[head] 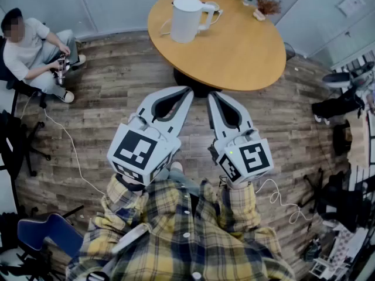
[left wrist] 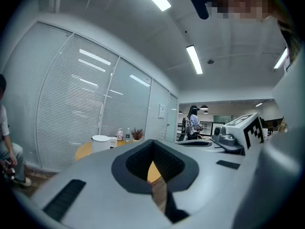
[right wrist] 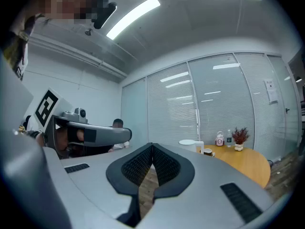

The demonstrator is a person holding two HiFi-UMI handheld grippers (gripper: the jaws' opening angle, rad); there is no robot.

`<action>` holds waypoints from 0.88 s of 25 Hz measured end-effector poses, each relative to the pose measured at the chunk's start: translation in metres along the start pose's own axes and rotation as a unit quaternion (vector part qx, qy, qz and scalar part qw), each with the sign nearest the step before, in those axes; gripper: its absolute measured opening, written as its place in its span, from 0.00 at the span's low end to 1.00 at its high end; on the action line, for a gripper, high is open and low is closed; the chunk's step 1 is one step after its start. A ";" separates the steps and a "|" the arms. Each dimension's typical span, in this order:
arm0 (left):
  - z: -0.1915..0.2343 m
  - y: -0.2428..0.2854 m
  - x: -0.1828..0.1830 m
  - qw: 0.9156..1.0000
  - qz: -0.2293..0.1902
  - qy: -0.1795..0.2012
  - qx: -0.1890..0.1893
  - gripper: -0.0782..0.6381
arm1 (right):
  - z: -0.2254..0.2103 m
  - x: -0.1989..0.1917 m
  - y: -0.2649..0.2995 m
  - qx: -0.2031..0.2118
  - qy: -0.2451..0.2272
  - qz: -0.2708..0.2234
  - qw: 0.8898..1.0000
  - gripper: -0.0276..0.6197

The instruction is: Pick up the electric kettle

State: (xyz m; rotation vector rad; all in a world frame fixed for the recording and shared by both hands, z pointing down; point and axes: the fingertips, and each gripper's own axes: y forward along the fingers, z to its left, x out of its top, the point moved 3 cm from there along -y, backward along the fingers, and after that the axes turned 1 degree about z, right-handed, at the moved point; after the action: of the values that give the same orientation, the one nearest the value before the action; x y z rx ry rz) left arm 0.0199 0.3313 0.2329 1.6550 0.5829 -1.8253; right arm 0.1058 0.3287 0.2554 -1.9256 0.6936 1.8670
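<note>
The kettle (head: 187,19) stands upright on the far left part of the round bench (head: 246,57), well apart from both grippers, which hang level over the wood floor (head: 117,98) short of the bench's near edge. The left gripper (head: 187,90) has its fingers clenched tip to tip with nothing between them, and the right gripper (head: 212,96) is clenched and empty too. So the step in hand, as I judge it, is the reach, and it has hardly begun. To do it well, the fingers of whichever gripper takes the kettle should be spread wide before they arrive, not at the last moment beside it. The handle (head: 208,15) sits on the kettle's right side, which favours the right gripper. A cup (head: 212,7) stands just beside that handle, so the approach is best made from the near side, along the bench top, keeping clear of the cup. The fingers should close on the handle's upright part, high up, so the body hangs below the grip and does not swing. The lift should go straight up. Whether the kettle holds water cannot be told, so a slow, level lift is the safe choice.
</note>
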 end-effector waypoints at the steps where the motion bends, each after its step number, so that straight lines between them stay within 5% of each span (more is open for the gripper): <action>1: -0.001 0.000 0.000 1.000 0.000 0.001 0.001 0.11 | 0.000 0.001 -0.001 0.001 0.000 0.000 1.000 0.09; 22: -0.026 0.008 -0.004 0.999 -0.006 0.001 0.049 0.11 | -0.025 -0.006 -0.023 0.037 0.000 -0.001 0.999 0.09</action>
State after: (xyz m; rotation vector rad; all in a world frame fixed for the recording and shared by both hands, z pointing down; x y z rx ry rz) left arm 0.0446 0.3433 0.2340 1.7213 0.5121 -1.8867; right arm 0.1395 0.3336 0.2605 -1.8786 0.7490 1.8139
